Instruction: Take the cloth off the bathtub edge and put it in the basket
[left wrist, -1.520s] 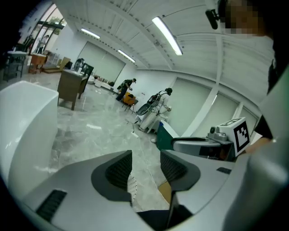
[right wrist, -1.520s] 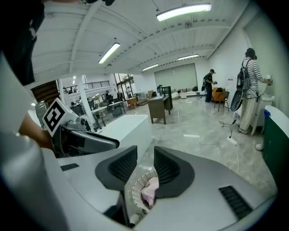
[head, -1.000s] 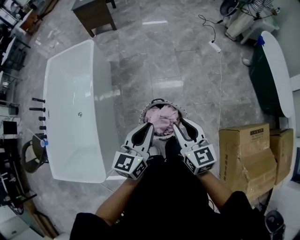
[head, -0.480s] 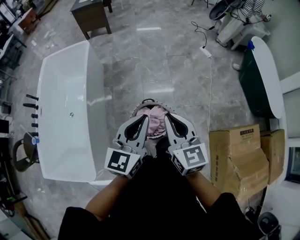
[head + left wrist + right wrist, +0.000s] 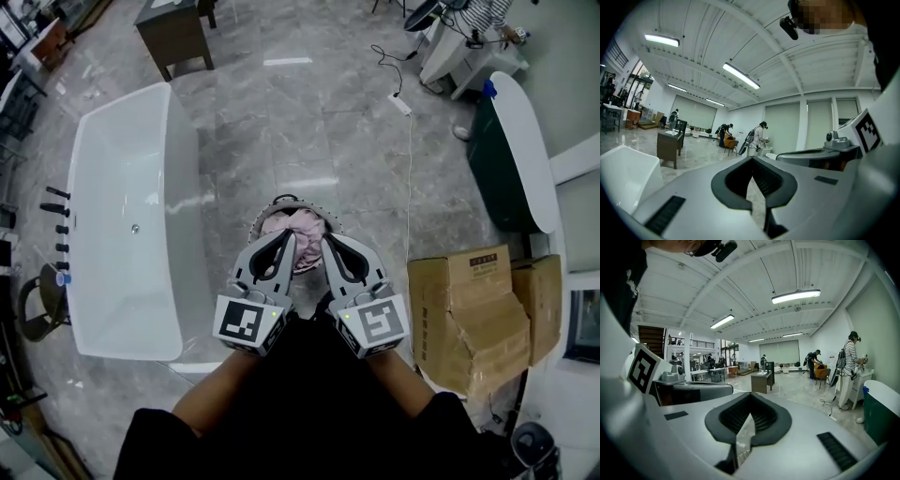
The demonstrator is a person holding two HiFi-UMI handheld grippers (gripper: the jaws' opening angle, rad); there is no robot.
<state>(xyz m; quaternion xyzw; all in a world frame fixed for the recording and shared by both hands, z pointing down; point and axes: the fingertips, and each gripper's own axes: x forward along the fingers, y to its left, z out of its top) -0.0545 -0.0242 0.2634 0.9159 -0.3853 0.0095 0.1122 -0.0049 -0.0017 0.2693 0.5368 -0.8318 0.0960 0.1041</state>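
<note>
The pink cloth [image 5: 298,228] lies bunched inside the round basket [image 5: 281,200] on the floor, just ahead of me. The white bathtub [image 5: 131,216] stands to the left, and I see no cloth on its edge. My left gripper [image 5: 289,238] and right gripper [image 5: 327,243] are held side by side over the basket's near rim, tips pointing forward. Both are shut with nothing between their jaws. The left gripper view shows its jaws [image 5: 751,161] closed on air, and the right gripper view shows the same [image 5: 750,399]. Neither of those views shows the cloth or the basket.
Stacked cardboard boxes [image 5: 469,309] sit close on the right. A dark green tub [image 5: 511,159] stands beyond them. A power strip with its cable [image 5: 401,103] lies on the grey tiled floor, and a dark wooden cabinet [image 5: 173,33] stands at the back. Several people are at the far end of the hall.
Both grippers have drawn closer together over the basket's near side. The head view has shifted, so the bathtub and boxes sit further left and higher.
</note>
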